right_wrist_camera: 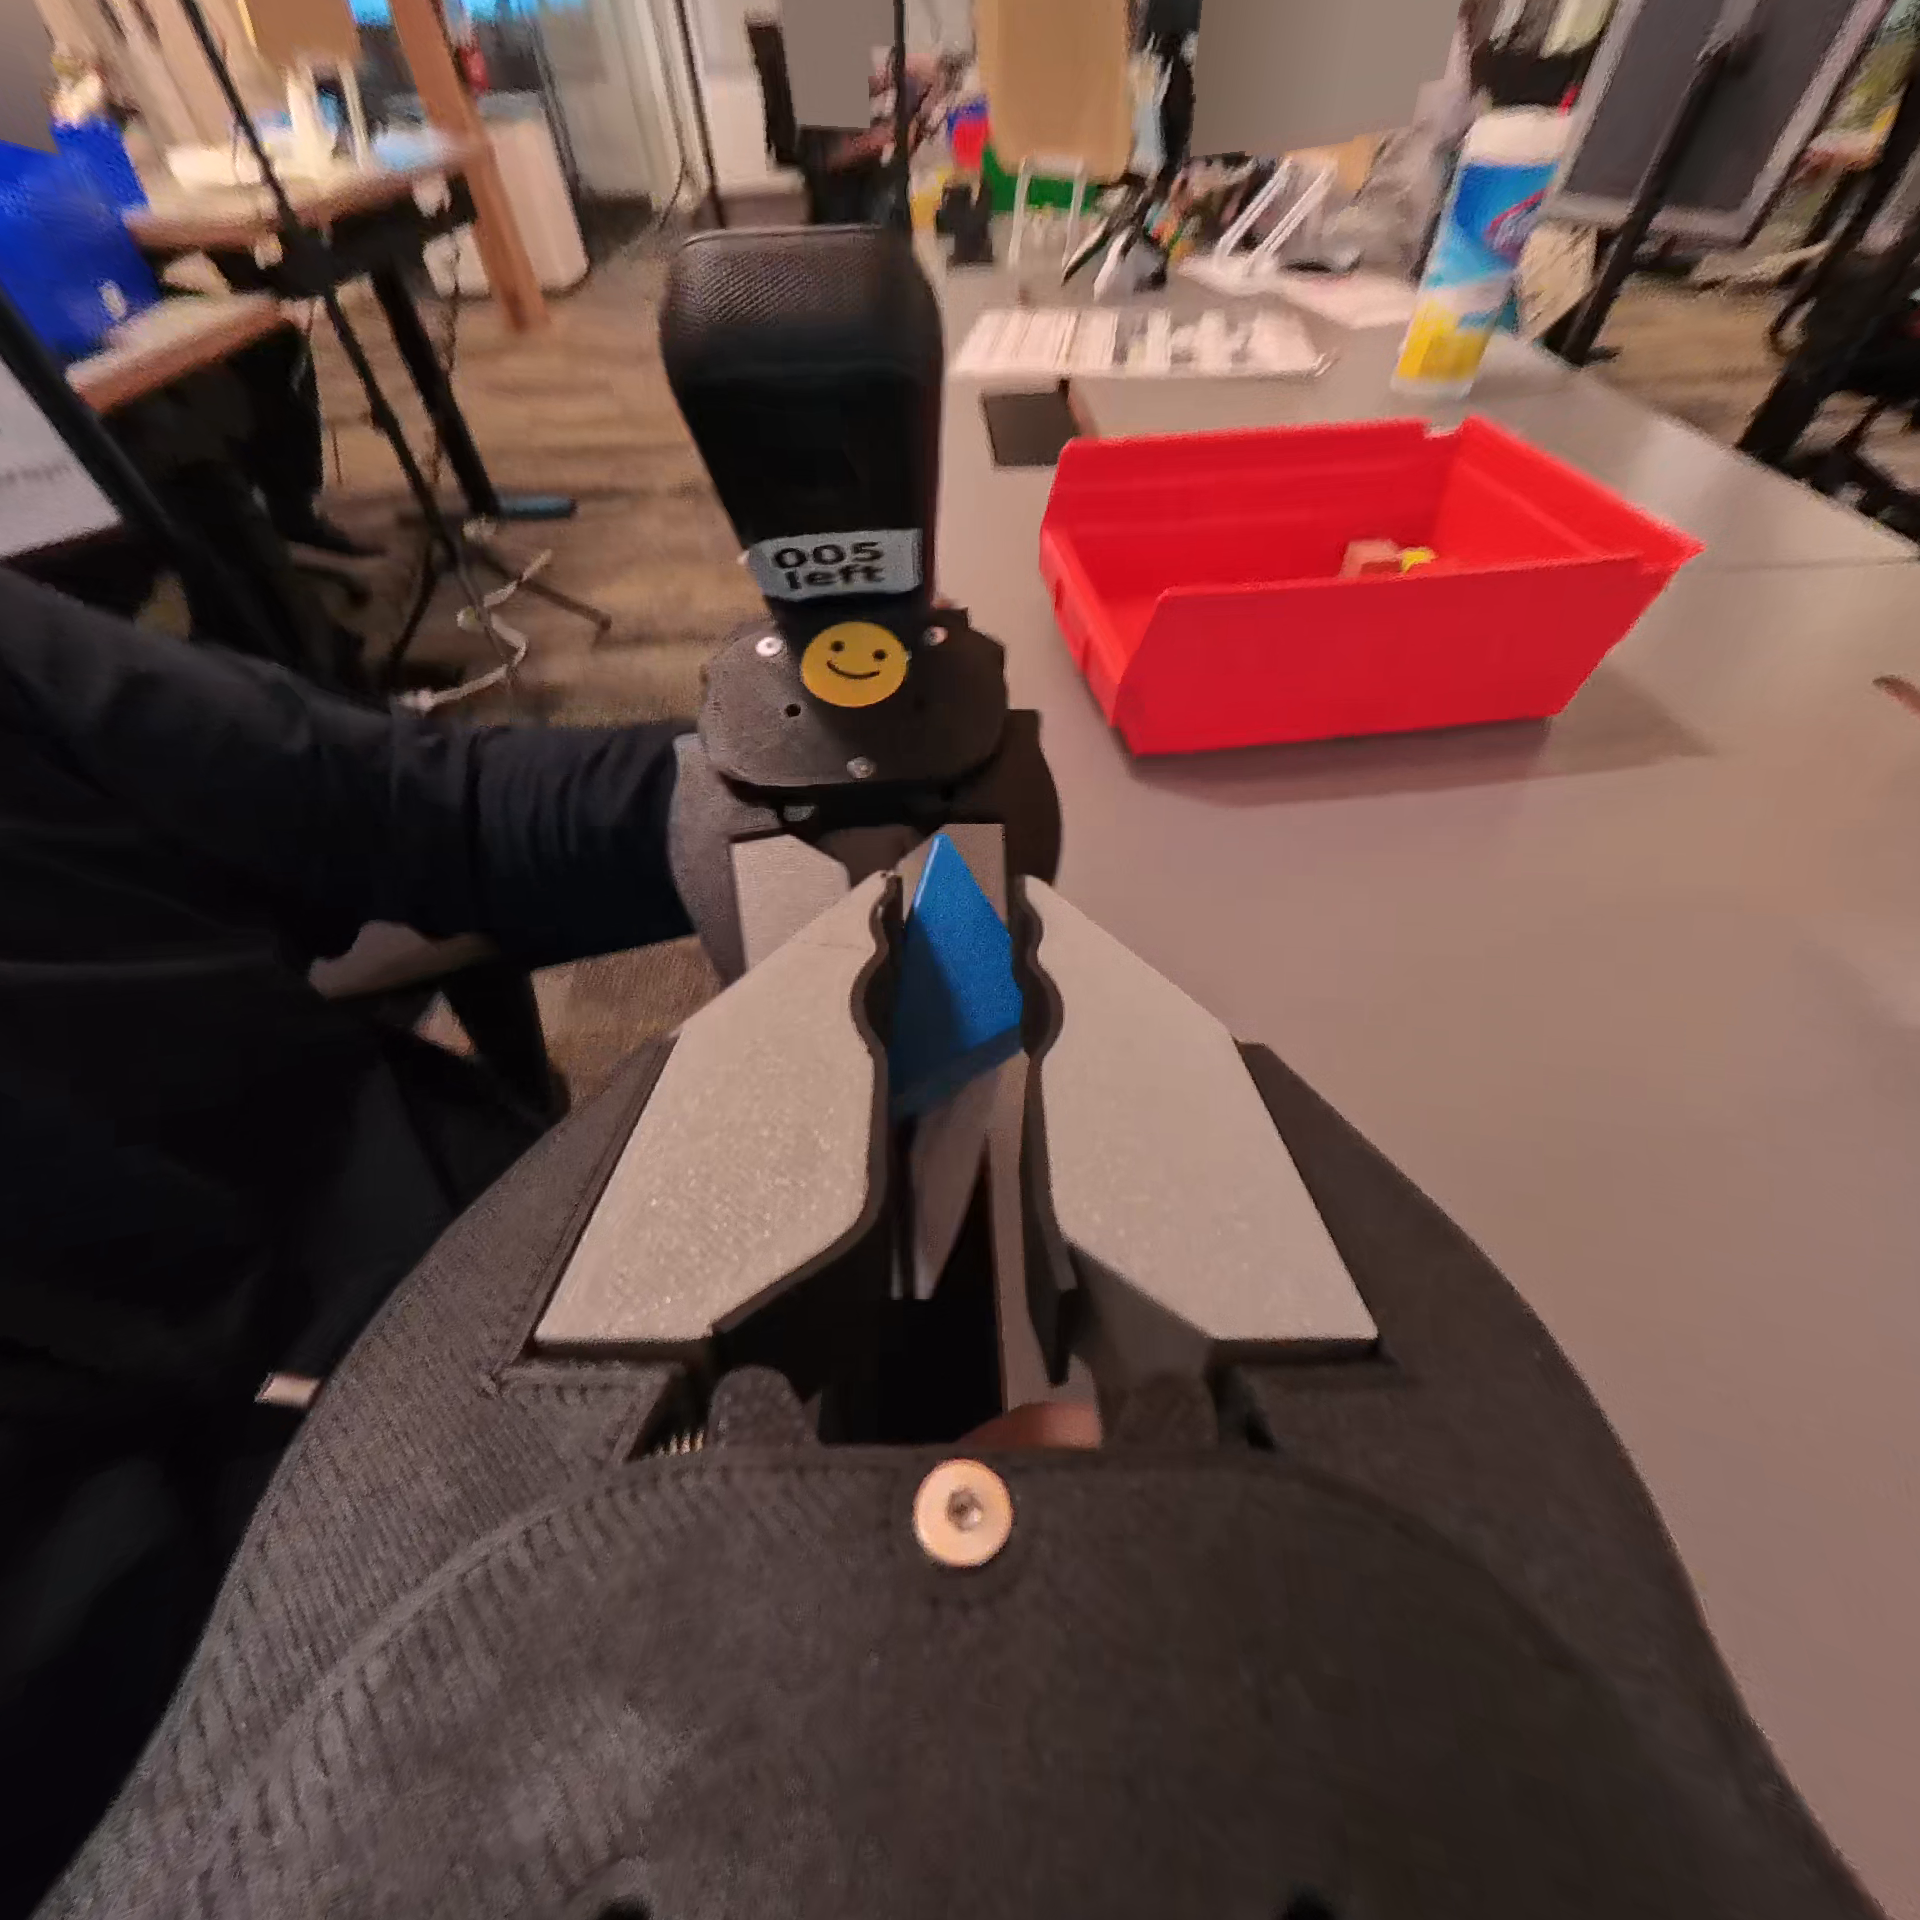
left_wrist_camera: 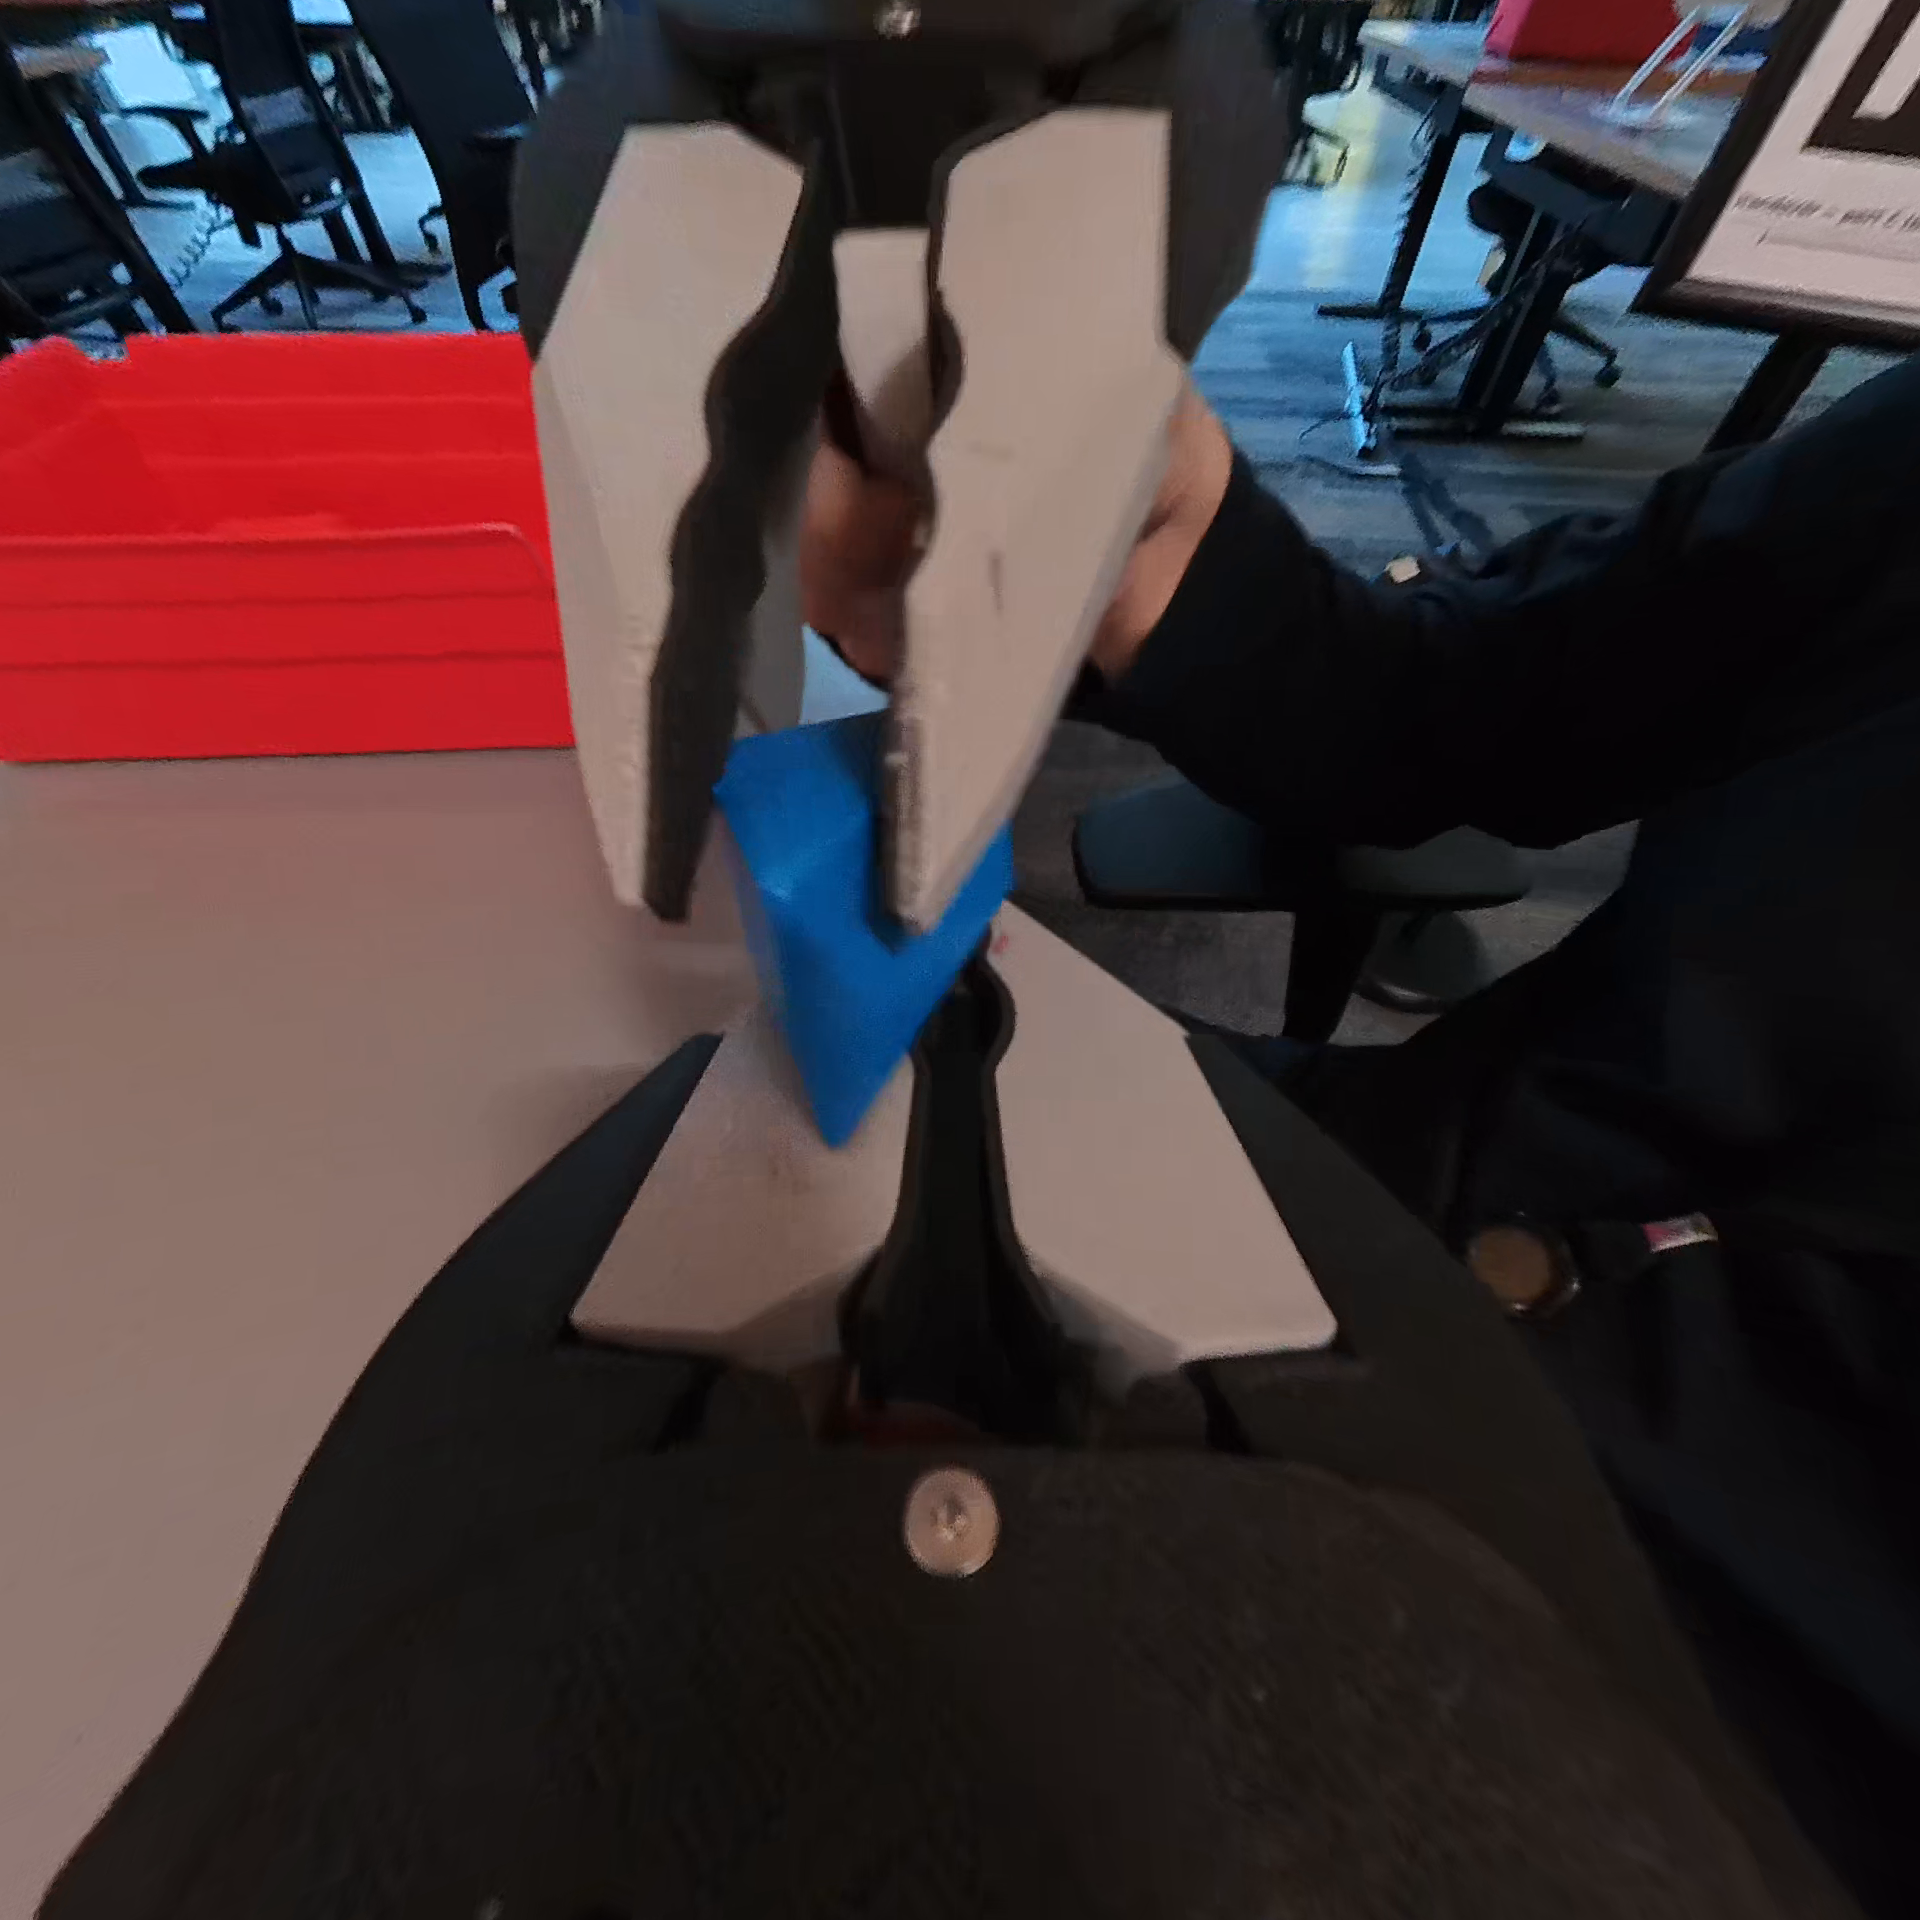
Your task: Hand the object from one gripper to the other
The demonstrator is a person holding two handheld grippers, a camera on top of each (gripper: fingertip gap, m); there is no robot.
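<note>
A blue wedge-shaped block (left_wrist_camera: 831,935) hangs in the air between both grippers, above the grey table's edge. My left gripper (left_wrist_camera: 862,997) reaches up from below and its jaws press on the block's lower corner. My right gripper (left_wrist_camera: 790,909) comes down from above with one finger on each side of the block's upper part. In the right wrist view the block (right_wrist_camera: 956,966) fills the gap between my right gripper's (right_wrist_camera: 956,883) fingers. The left gripper's black body (right_wrist_camera: 852,748) faces it just beyond. My left gripper's fingers look slightly blurred.
A red bin (right_wrist_camera: 1351,644) stands on the grey table (right_wrist_camera: 1507,1039) to the right, with small coloured pieces inside; it also shows in the left wrist view (left_wrist_camera: 270,540). A person's dark sleeves (left_wrist_camera: 1455,675) (right_wrist_camera: 312,810) hold the grippers. A canister (right_wrist_camera: 1475,229) stands farther back. The tips of one gripper are about 8 centimeters away from the tips of the other.
</note>
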